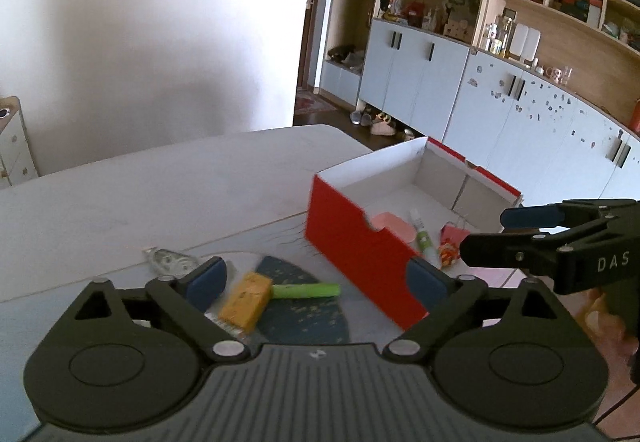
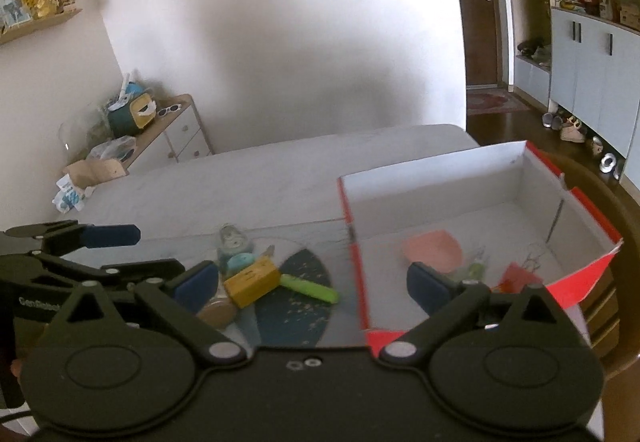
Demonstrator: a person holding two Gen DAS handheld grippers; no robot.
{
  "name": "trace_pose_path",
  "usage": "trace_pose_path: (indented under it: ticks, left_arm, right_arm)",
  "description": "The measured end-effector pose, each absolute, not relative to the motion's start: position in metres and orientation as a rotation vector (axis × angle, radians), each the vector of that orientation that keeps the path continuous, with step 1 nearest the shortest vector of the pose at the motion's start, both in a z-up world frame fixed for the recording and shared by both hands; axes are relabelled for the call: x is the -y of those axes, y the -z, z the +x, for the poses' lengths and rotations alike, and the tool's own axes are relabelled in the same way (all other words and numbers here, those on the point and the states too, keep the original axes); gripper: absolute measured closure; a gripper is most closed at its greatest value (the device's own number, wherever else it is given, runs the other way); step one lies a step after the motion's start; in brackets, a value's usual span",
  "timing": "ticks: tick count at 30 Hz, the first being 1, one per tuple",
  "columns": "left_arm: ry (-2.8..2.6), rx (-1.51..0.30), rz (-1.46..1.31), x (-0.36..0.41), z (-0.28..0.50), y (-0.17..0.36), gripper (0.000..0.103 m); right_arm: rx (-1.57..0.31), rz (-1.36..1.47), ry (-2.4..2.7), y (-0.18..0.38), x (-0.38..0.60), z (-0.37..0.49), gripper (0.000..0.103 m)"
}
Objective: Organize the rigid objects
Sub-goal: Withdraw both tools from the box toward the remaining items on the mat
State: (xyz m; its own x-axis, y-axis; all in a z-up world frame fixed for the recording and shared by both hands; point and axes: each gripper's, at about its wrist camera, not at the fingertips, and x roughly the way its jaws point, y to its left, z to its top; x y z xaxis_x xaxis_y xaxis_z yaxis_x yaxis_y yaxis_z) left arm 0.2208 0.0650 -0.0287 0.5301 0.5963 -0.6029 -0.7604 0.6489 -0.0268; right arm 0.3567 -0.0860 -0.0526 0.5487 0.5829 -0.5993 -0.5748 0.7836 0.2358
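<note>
Your left gripper (image 1: 318, 282) stands spread wide, nothing between its blue pads. Just beyond it a yellow rectangular block (image 1: 245, 300) lies on a dark blue oval mat (image 1: 308, 316), touching a green marker pen (image 1: 306, 290) at its 3 o'clock. A clear plastic tape dispenser (image 1: 170, 261) lies at 10 o'clock. Your right gripper (image 2: 314, 286) is likewise spread, empty. At 2 o'clock sits the open red cardboard box with white lining (image 2: 440, 181), holding a pink oval lid (image 2: 432, 250), a small green tube (image 1: 422, 238) and a red wrapper (image 1: 450, 242). The grey table (image 2: 240, 177) runs beyond.
</note>
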Motion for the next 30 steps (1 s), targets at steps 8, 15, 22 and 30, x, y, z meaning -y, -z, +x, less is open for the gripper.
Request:
trace_pose_path:
  ticks: [8, 15, 22, 30]
  left_arm:
    - [-0.868, -0.588, -0.312, -0.079, 0.164, 0.041, 0.0]
    - [-0.933, -0.64, -0.384, -0.104, 0.116, 0.067, 0.0]
    - [-0.964, -0.669, -0.388, -0.116, 0.085, 0.096, 0.0]
    - [-0.994, -0.707, -0.381, -0.128, 0.071, 0.124, 0.0]
  right_arm:
    - [-0.725, -0.009, -0.7, 0.062, 0.047, 0.338, 0.002]
    - [-0.74, -0.056, -0.717, 0.077, 0.012, 0.323, 0.002]
    - [-0.753, -0.113, -0.779, 0.092, -0.021, 0.311, 0.002]
    - [-0.838, -0.209, -0.849, 0.12, -0.056, 0.302, 0.007]
